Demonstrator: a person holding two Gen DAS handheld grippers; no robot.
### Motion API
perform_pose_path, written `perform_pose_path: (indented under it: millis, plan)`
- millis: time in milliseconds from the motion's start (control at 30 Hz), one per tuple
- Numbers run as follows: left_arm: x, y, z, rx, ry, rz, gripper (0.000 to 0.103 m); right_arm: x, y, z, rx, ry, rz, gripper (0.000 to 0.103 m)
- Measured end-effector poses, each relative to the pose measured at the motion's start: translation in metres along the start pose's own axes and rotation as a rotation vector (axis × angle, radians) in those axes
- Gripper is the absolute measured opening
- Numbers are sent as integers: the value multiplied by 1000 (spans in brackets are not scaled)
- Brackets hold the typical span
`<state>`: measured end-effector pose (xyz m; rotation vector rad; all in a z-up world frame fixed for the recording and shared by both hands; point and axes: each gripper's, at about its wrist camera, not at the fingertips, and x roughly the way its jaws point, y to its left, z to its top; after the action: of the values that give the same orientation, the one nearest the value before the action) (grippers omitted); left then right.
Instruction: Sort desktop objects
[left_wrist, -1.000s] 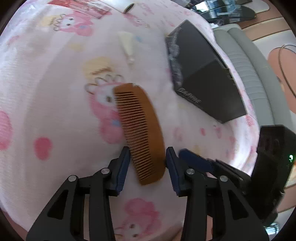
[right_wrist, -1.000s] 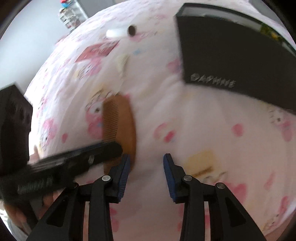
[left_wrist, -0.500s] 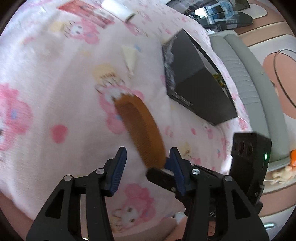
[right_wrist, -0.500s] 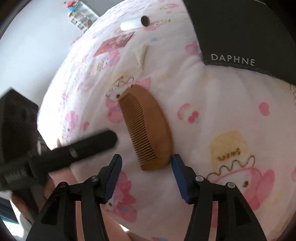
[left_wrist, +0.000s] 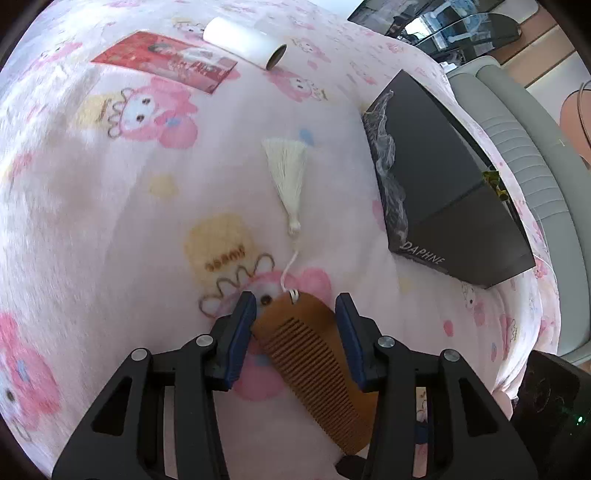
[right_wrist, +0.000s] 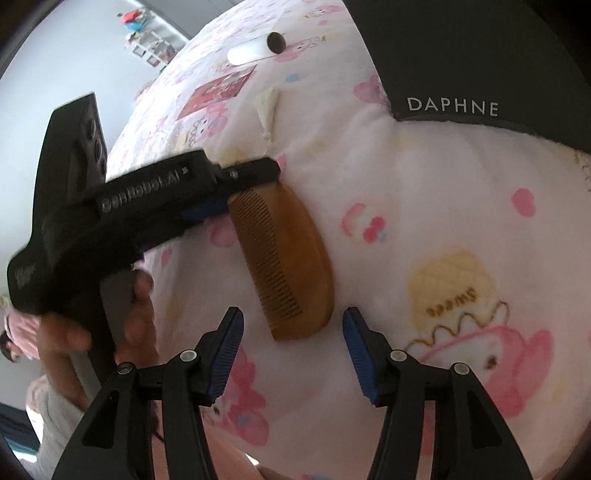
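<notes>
the left tongs (left_wrist: 295, 325) straddle the corded end of the wooden comb (left_wrist: 317, 354), which lies flat on the pink cartoon-print blanket (left_wrist: 110, 221); the pads look to be at its edges, though i cannot tell if they grip it. the right tongs (right_wrist: 293, 343) hang wide open and empty just short of its other end. squeeze squarely across the spine, then lift level so the cream tassel (left_wrist: 288, 177) trails free toward the black daphne box (left_wrist: 443, 177)

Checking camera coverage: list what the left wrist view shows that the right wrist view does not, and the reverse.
Only the left wrist view: the left gripper closing around the wooden comb, and the grey sofa. Only the right wrist view: the open right gripper and a distant shelf. Both: comb, tassel, DAPHNE box, white roll, red card.
</notes>
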<state>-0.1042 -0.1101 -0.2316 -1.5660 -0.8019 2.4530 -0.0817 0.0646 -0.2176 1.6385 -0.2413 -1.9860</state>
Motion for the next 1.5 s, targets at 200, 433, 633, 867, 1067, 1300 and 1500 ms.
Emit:
perform_pose_path:
  millis: [200,433,633,867,1067,1300,1500]
  plan:
    - [-21,-6,-35,-30,51,-104,45,-16,-5,4,8,-62,-20,52]
    - [-29,-5,-12,-22,-48,2,44,-21,-19,1,41,-58,-26,52]
    - [-17,-10,-2,34,-48,65,29,-13,-4,-12,-47,-40,-99,52]
    - [-14,-11,-23,43,40,24,21,-14,-5,-10,-42,-73,-130,40]
    - [-29,-13,-43,42,69,18,21,-33,-19,0,4,-132,-149,36]
    - [-39,-17,-44,45,29,25,21,-36,-27,0,63,-138,-150,36]
    - [-13,-15,-29,38,62,24,21,-35,-27,-7,95,-134,-159,36]
